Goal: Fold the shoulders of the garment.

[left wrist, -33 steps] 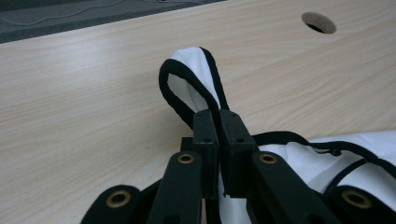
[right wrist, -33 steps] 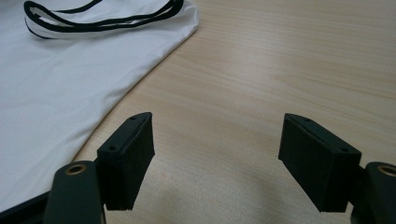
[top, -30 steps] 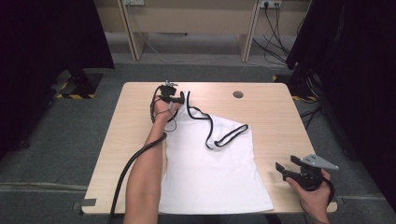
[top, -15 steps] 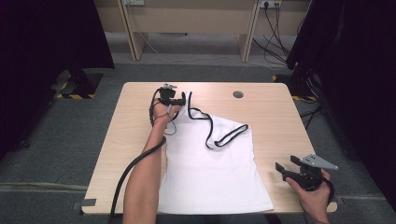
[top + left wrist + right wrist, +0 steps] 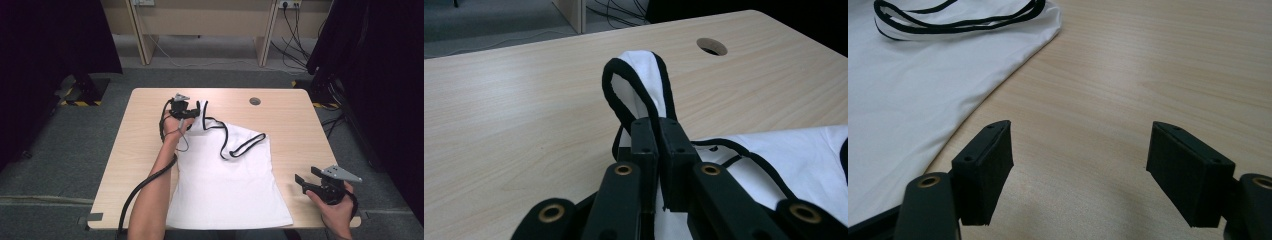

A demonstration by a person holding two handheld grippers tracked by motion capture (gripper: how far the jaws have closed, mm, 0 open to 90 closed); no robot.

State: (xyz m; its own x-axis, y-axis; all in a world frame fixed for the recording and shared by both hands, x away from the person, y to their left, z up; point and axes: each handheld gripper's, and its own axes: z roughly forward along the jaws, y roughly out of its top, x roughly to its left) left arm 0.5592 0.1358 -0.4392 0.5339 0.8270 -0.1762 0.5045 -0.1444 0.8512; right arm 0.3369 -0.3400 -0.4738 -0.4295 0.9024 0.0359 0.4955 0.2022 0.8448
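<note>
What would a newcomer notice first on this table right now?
A white sleeveless top with black trim lies spread across the middle of the light wooden table. The left gripper is shut on its looped shoulder strap near the far left. The right gripper waits open over bare wood at the near right.

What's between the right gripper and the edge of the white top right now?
Only bare tabletop. In the right gripper view, the open right gripper looks over plain wood, with the white top lying off to its left; the high view agrees.
</note>
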